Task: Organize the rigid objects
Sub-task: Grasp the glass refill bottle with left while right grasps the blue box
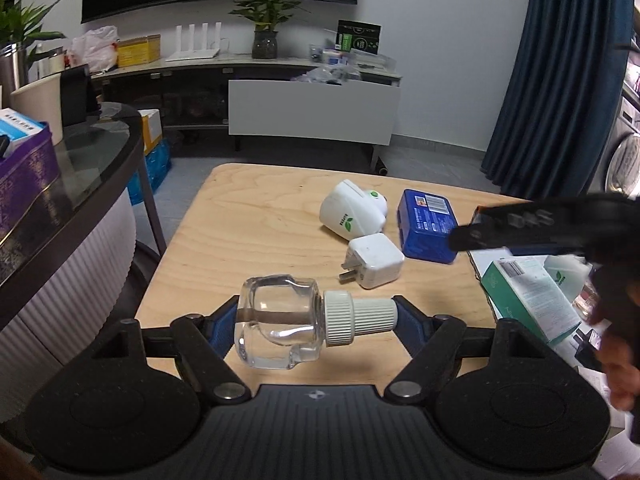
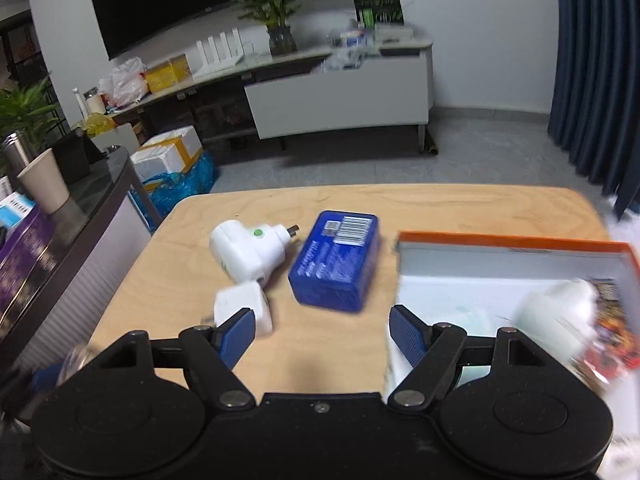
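My left gripper [image 1: 316, 322] is shut on a clear glass bottle [image 1: 280, 322] with a white ribbed cap, held sideways above the wooden table [image 1: 248, 232]. On the table lie a white plug-in device with a green leaf mark [image 1: 352, 212], a white square charger [image 1: 374, 260] and a blue box [image 1: 426, 224]. My right gripper [image 2: 322, 336] is open and empty above the table. The plug-in device [image 2: 250, 250], the charger [image 2: 242, 308] and the blue box [image 2: 336, 262] lie ahead of it. An orange-rimmed box [image 2: 516, 242] holds several items at right.
A teal and white carton [image 1: 528, 300] lies in the box at right. A dark glass-topped counter [image 1: 96, 152] with a purple box and a paper cup stands left of the table. A TV cabinet [image 1: 312, 112] stands across the floor. Blue curtains [image 1: 560, 80] hang at right.
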